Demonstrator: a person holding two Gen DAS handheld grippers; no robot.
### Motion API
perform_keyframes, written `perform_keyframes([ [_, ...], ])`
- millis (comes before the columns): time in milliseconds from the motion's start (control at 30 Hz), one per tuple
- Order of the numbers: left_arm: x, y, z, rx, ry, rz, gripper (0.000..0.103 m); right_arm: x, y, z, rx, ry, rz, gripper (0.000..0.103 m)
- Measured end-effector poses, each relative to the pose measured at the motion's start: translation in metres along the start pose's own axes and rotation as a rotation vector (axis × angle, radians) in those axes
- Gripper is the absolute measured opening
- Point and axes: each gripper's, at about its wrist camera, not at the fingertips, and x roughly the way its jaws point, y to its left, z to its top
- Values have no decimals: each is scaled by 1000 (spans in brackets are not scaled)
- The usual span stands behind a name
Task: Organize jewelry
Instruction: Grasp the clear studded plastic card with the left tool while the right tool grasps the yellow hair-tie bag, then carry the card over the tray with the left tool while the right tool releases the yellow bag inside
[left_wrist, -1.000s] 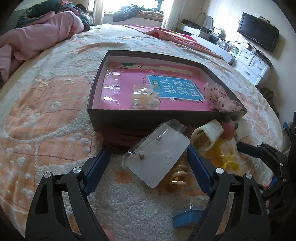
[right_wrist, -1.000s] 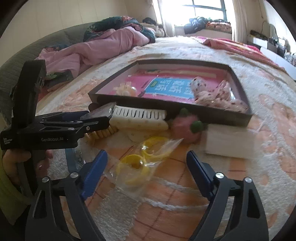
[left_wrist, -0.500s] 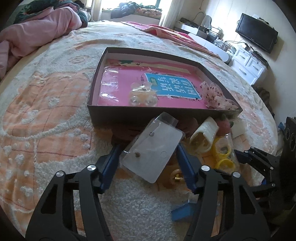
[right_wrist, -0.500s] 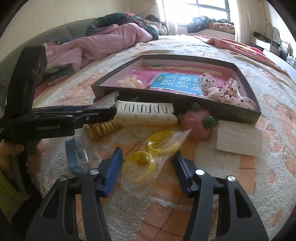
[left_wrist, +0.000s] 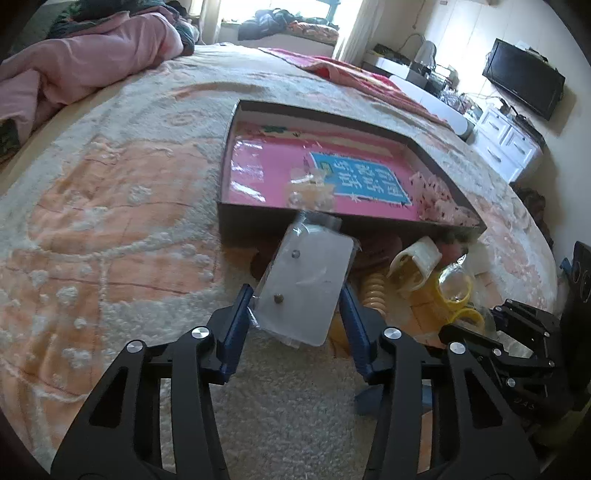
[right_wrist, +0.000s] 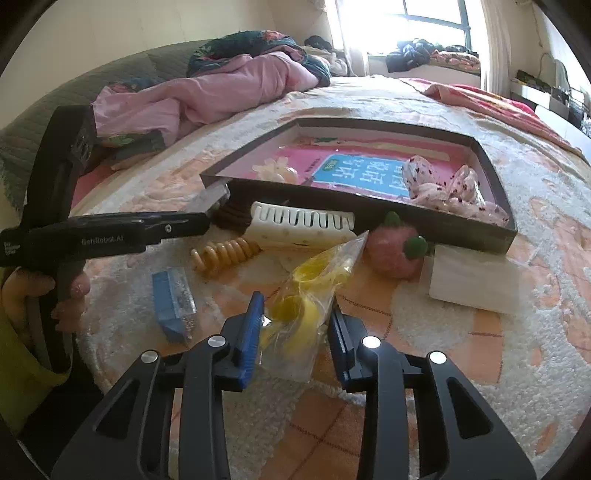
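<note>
Risk: both grips are on loose plastic film, not on the jewelry inside. If a pouch slides or the film stretches on the lift toward the dark tray (left_wrist: 436, 149), it drops back among the clutter on the bed (left_wrist: 110, 206).

Left tongs (left_wrist: 295, 314): jaws have just been closing, now narrow, grasping the earring card bag (left_wrist: 306, 284), which is tilted up just in front of the tray wall.

Right tongs (right_wrist: 295, 325): likewise just closing, clenched on the bag of yellow rings (right_wrist: 314, 288), near the white hair claw (right_wrist: 299, 225).
</note>
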Motion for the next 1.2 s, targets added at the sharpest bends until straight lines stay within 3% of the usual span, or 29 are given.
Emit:
perform_keyframes([
  [300,-15,1,4,-13,-42,8,36,-21,-10,2,17,-38,-10,29],
  [667,-28,-34,13,61,-109,-28,36,-46,-32,11,53,-109,-55,29],
  [1200,-2,-61,45,109,-124,-43,36,-53,-64,33,84,-179,-127,29],
])
